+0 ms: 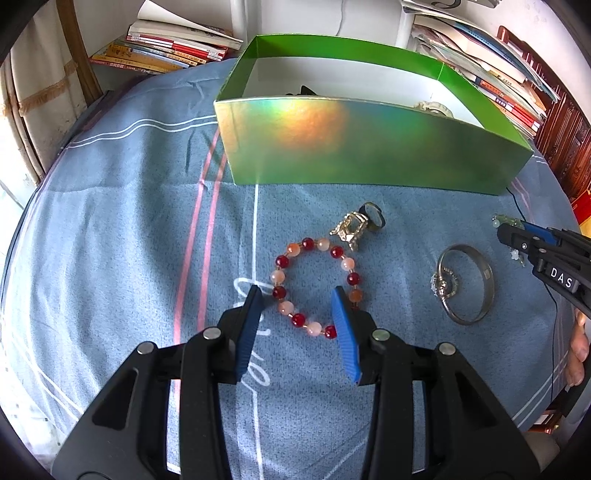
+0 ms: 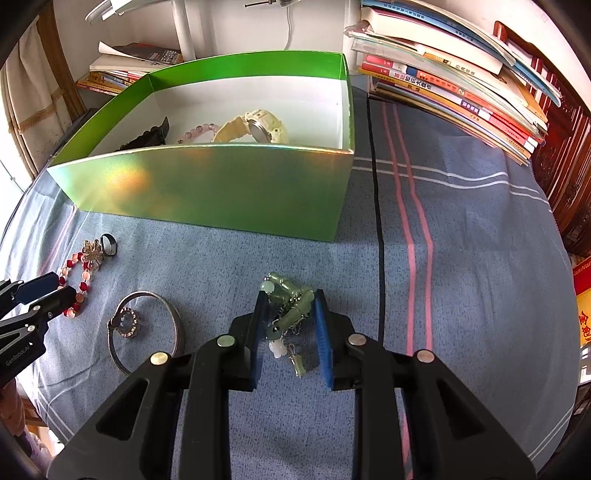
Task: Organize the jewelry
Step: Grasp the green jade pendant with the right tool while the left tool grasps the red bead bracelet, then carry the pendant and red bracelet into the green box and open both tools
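A red and pink bead bracelet (image 1: 314,284) lies on the blue cloth; my left gripper (image 1: 299,299) is open with its fingers on either side of the bracelet's near part. A gold clip (image 1: 349,229) and a dark ring (image 1: 373,216) lie just beyond it. A silver bangle (image 1: 469,284) with a small sparkly ring lies to the right. My right gripper (image 2: 290,299) is open around a pale green jade bracelet (image 2: 291,306) on the cloth. The green box (image 2: 207,184) holds a cream watch (image 2: 255,127), a pink bead bracelet and a dark item.
Stacks of books (image 2: 454,85) stand behind and to the right of the box, more (image 1: 166,46) at the back left. A white lamp post (image 2: 181,29) rises behind the box. The cloth-covered table's edge curves round near both grippers.
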The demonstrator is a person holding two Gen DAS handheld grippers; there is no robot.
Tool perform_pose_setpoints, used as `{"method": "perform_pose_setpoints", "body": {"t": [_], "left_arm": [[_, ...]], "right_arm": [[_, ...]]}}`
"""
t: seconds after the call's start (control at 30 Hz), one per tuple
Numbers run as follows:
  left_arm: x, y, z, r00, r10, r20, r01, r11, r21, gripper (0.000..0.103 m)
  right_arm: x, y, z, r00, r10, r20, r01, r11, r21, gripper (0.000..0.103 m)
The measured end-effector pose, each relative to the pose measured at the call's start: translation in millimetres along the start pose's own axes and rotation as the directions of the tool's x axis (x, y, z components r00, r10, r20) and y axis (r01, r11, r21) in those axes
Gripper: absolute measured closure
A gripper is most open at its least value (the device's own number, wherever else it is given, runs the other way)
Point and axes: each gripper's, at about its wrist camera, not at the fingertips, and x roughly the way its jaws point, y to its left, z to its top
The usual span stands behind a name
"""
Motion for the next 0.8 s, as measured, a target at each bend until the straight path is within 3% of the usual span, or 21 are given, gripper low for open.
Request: {"method": "perform_pose_setpoints", "body": {"t": [0.4,0.47,0.53,0.57,0.8], "left_arm": [[0.1,-1.9,0.3,1.0,0.004,0.002,-0.004,1.0,0.007,0.065],[-0.3,-2.4,0.6,1.0,0.002,0.006,-0.002,1.0,0.007,0.074],[-0.5,-1.6,1.1,1.0,0.0,0.004,0.0,1.0,0.002,0.095],[-0.5,-1.0,1.4,1.0,-0.003,0.0,0.003,1.0,0.0,0.095],[-12.6,0.1,7.2,0.999,0.001,0.038,-0.002,1.0,0.01,0.095]], "right_arm": [[-0.9,-1.8,-1.9,1.0,-0.007,0.009,0.007,1.0,0.007,0.078],[-1.3,-2.1,-2.4,1.0,-0.008,0.012,0.008,1.0,0.007,0.079],[-2.1,-1.9,-3.3,1.0,-0.001,0.015,0.001,1.0,0.011,0.089],[-2.4,-2.2,-3.6,1.0,0.005,0.015,-0.005,1.0,0.013,0.094],[-13.9,-2.5,-3.5,0.999,0.016,0.045,-0.017,0.999,0.027,0.095]]}}
